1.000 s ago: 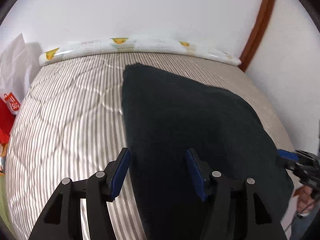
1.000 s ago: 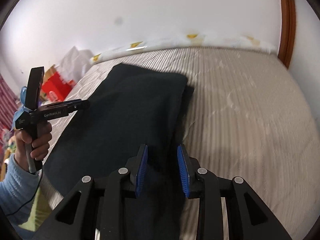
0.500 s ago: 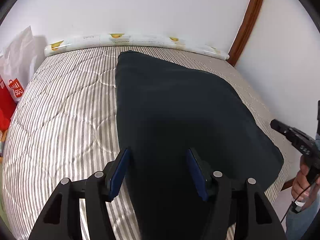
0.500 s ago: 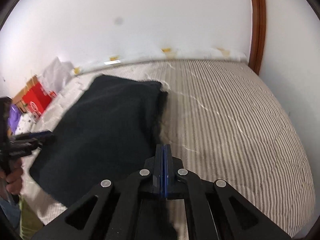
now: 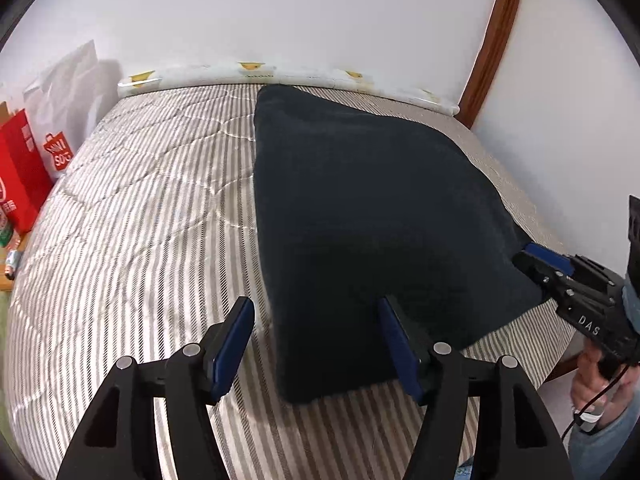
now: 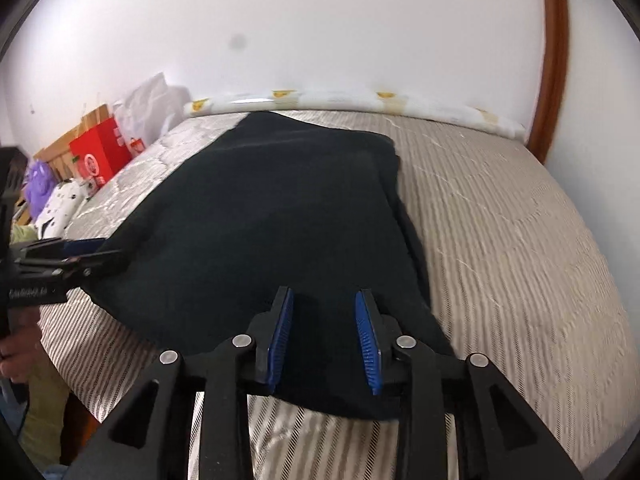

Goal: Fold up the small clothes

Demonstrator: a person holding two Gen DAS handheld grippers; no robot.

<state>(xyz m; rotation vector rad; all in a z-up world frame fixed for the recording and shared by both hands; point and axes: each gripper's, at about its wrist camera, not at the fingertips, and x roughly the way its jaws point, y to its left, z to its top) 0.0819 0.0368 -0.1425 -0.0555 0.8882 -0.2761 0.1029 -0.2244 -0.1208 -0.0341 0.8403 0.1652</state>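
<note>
A dark folded garment (image 5: 372,216) lies flat on the striped bed (image 5: 140,232); it also shows in the right wrist view (image 6: 260,220). My left gripper (image 5: 316,344) is open and empty, just above the garment's near left corner. My right gripper (image 6: 324,340) is open and empty, over the garment's near right edge. In the left wrist view the right gripper (image 5: 540,258) sits at the garment's right corner. In the right wrist view the left gripper (image 6: 86,254) sits at the garment's left edge.
A white rolled cushion (image 5: 288,74) with yellow prints runs along the wall. Red and white bags (image 5: 24,168) stand left of the bed. A brown door frame (image 5: 492,40) rises at the back right. Striped mattress lies bare on either side of the garment.
My right gripper shut and has opened again, and has come back down to the garment's right corner. My left gripper stayed open and pulled back toward the near corner.
</note>
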